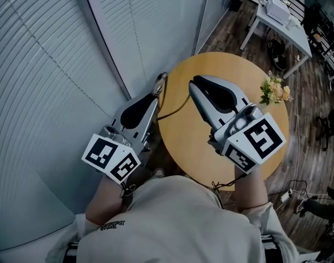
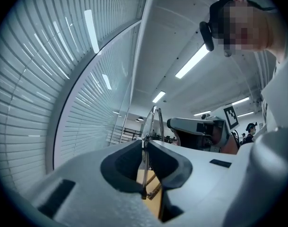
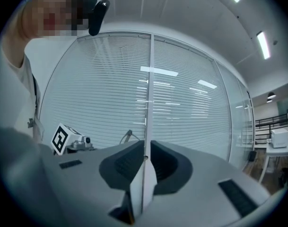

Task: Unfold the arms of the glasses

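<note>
My left gripper [image 1: 154,95] is clamped on the glasses [image 1: 163,81], the frame pinched edge-on between its jaws at the left edge of the round table [image 1: 183,141]. My right gripper [image 1: 195,83], jaws together and empty, points over the tabletop.

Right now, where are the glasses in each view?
Head view: centre, glasses at the left hand-held gripper's tip.
Left gripper view: lower centre, clamped between the jaws.
Right gripper view: small, left of centre.
Shared landmark: the window blinds.
</note>
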Available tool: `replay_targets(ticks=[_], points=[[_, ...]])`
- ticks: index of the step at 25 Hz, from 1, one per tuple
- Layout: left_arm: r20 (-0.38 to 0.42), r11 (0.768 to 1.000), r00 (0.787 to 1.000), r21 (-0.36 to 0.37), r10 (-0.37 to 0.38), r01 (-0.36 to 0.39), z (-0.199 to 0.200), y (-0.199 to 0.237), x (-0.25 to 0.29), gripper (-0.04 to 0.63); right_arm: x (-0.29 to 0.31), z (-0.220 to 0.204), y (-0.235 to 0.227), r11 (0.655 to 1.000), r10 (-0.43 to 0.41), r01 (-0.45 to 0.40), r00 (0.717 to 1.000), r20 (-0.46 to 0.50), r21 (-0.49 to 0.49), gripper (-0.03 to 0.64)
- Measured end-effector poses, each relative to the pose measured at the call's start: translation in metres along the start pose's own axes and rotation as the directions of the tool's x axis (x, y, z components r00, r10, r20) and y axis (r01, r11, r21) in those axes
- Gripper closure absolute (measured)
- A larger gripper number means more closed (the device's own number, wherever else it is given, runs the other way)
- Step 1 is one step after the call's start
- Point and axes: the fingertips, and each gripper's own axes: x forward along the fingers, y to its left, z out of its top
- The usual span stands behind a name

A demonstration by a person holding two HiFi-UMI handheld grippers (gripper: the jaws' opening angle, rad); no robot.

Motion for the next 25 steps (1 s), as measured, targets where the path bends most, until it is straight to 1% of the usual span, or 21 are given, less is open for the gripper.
replay_targets(ticks=[5,8,12,17,22,25], points=[[0.063,0.997,0.995,-0.04,0.074,-0.072,0.014,0.019,-0.005,0.543,-0.016,-0.02,-0.004,0.999,-0.02,0.02,1.0,-0.021,0.025,0.58],[0.073,0.995,0.993,-0.049,0.092,-0.088,0.015,0.026,-0.006,0.543,-0.023,-0.04,-0.002,0.999,-0.025,0.026,0.998,-0.066,0.021,0.58],[0.084,0.994,0.992,-0.064,0.098,-0.093,0.017,0.033,-0.006,0.543,-0.024,-0.058,0.002,0.999,-0.018,0.022,0.995,-0.102,0.036,0.58],[0.101,0.991,0.99,-0.095,0.098,-0.089,0.022,0.035,-0.004,0.543,-0.025,-0.078,0.017,0.999,0.036,-0.029,0.986,-0.162,0.044,0.58],[0.089,0.992,0.992,-0.093,0.089,-0.081,0.017,0.032,0.0,0.543,-0.029,-0.1,0.03,0.996,0.079,-0.068,0.975,-0.206,0.061,0.58],[0.066,0.995,0.995,-0.068,0.074,-0.07,0.011,0.028,0.001,0.543,-0.032,-0.109,0.032,0.995,0.085,-0.07,0.973,-0.215,0.076,0.58]])
